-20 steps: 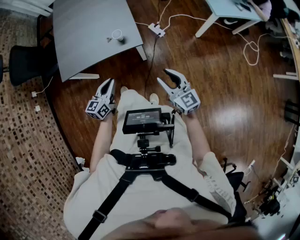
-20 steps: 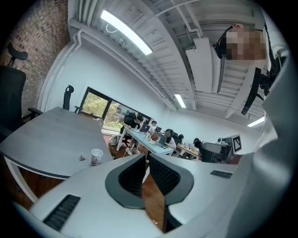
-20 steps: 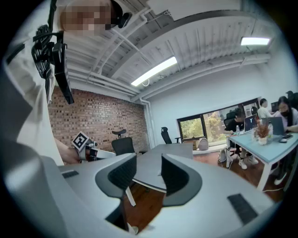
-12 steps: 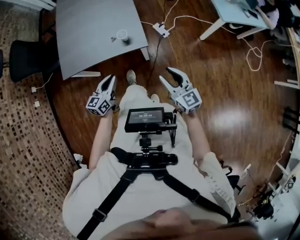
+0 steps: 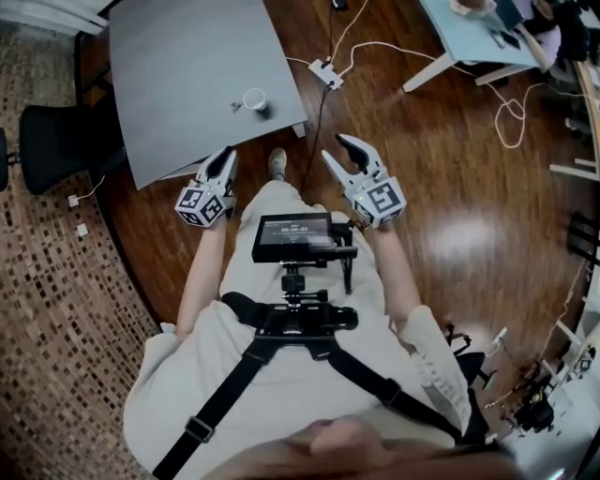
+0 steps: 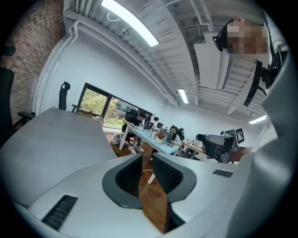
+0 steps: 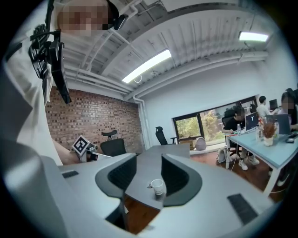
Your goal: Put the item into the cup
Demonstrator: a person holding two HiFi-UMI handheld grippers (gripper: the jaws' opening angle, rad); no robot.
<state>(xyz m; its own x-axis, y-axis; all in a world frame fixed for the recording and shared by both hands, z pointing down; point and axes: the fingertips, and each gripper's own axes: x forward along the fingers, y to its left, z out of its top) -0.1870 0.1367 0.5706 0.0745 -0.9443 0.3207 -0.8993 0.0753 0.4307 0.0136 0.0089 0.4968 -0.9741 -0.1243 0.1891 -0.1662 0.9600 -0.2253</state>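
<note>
A white paper cup (image 5: pixel 254 98) stands upright near the front right corner of the grey table (image 5: pixel 178 66). A small dark item (image 5: pixel 235 108) lies on the table just left of it. Both grippers hang in the air short of the table. My left gripper (image 5: pixel 225 156) is at the table's front edge, its jaws a narrow gap apart and empty (image 6: pixel 148 163). My right gripper (image 5: pixel 337 150) is over the wooden floor right of the table, open and empty. In the right gripper view (image 7: pixel 147 173) the cup (image 7: pixel 158 187) and the item (image 7: pixel 149 186) show far off between the jaws.
A black office chair (image 5: pixel 54 131) stands left of the table. A power strip (image 5: pixel 327 71) and white cables lie on the wooden floor beyond. A light desk (image 5: pixel 469 23) is at the far right. A monitor on a chest rig (image 5: pixel 295 237) sits below the grippers.
The table and cup have come nearer and lower in the head view as the person stepped forward. Both grippers stayed in much the same pose, still empty.
</note>
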